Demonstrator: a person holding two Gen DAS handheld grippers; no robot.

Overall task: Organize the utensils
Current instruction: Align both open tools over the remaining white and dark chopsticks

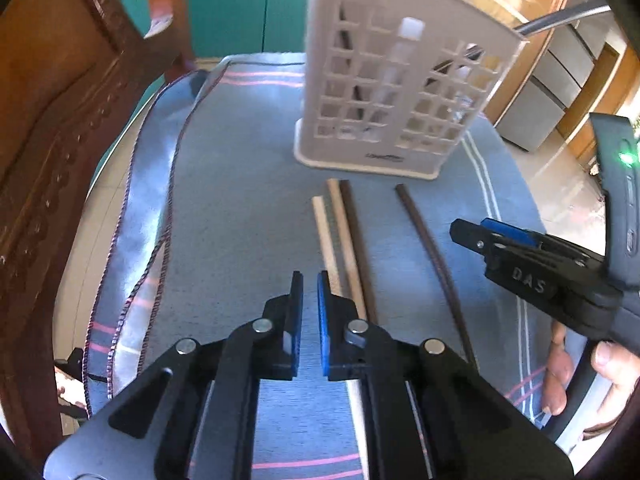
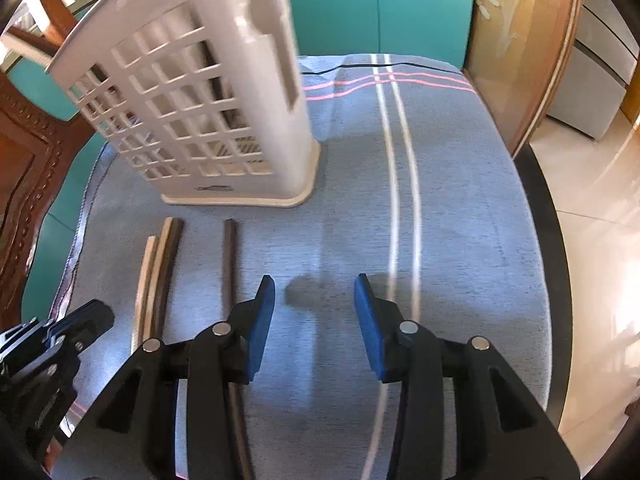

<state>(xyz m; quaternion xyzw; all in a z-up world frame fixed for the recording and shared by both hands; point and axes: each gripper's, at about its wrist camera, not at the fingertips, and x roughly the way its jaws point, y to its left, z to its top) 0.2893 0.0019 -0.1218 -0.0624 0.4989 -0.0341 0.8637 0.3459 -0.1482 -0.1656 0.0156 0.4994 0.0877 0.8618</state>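
The left gripper [image 1: 310,296] is sitting nearly closed, only a thin slit showing between its blue pads [image 1: 323,320], and nothing is caught in that slit. The right gripper [image 2: 315,312] is standing partly open over bare cloth [image 2: 460,220], also holding nothing.

Four chopsticks are lying on the cloth just in front of the basket [image 1: 400,92]: two pale sticks [image 1: 340,236] and one dark stick [image 1: 358,248] are bunching side by side, touching or nearly so, while a second dark stick [image 1: 434,264] is lying apart to their right. The bunch is running under the left gripper's right finger; the lone stick is passing under the right gripper's left finger. The basket is already holding some utensils, blurred behind its lattice.

The sticks are looking light, stiff and thin, probably smooth enough to roll or slip on cloth. Pinching one near its middle, across its width, would likely balance it best; the lone stick is offering the cleanest grab, since the bunched ones are crowding each other.

Both grippers are pointing steeply down at the cloth, side by side, the right one's hand [image 1: 612,364] showing fingers curled around its handle.
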